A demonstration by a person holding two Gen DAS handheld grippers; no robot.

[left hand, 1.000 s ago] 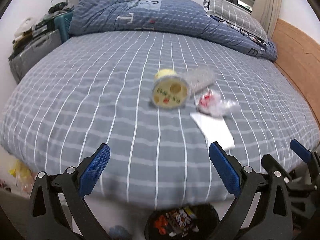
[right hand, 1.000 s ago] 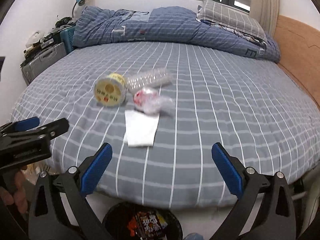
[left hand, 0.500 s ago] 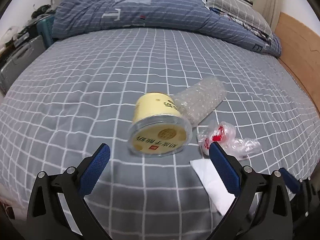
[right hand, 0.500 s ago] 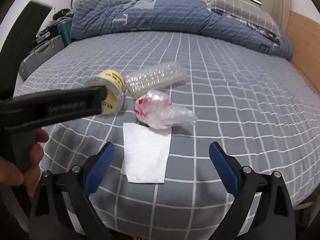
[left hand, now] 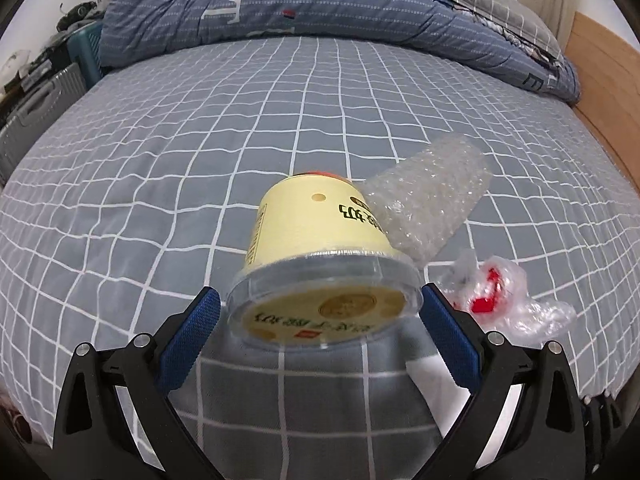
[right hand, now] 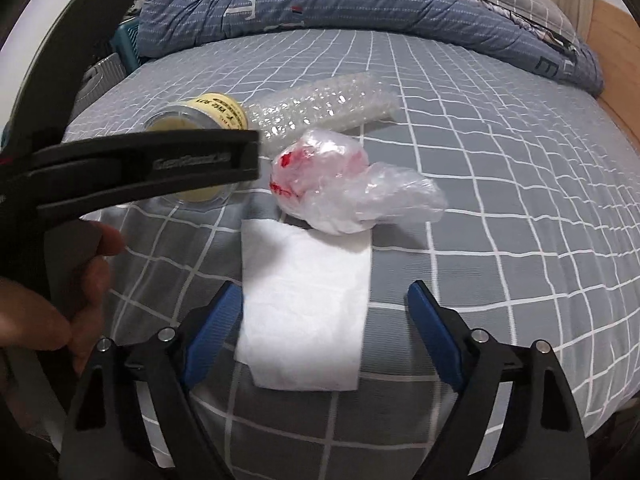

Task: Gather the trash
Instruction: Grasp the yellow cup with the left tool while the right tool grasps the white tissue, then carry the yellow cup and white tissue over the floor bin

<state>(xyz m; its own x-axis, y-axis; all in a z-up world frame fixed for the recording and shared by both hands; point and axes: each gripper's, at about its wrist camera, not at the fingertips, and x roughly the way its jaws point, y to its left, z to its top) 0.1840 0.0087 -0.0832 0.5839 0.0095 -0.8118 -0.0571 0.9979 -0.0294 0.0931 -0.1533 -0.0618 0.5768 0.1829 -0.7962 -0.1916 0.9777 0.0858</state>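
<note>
A yellow lidded cup (left hand: 320, 264) lies on its side on the grey checked bed (left hand: 160, 160). My left gripper (left hand: 320, 308) is open with its jaws on either side of the cup's lid. A bubble-wrap roll (left hand: 432, 200) leans against the cup. A clear plastic bag with red print (left hand: 500, 296) lies to its right. In the right wrist view my right gripper (right hand: 324, 300) is open and straddles a white napkin (right hand: 308, 300), with the bag (right hand: 344, 184), the roll (right hand: 320, 104) and the cup (right hand: 208, 120) beyond, partly hidden by the left gripper's body.
A bunched blue duvet (left hand: 320, 4) and a pillow (left hand: 488, 4) lie at the bed's far end. A wooden panel (left hand: 600, 80) runs along the right. A grey suitcase (left hand: 36, 108) and clutter stand at the left.
Both grippers have moved forward over the bed. The left gripper has come up around the yellow cup. The right has closed in on the napkin.
</note>
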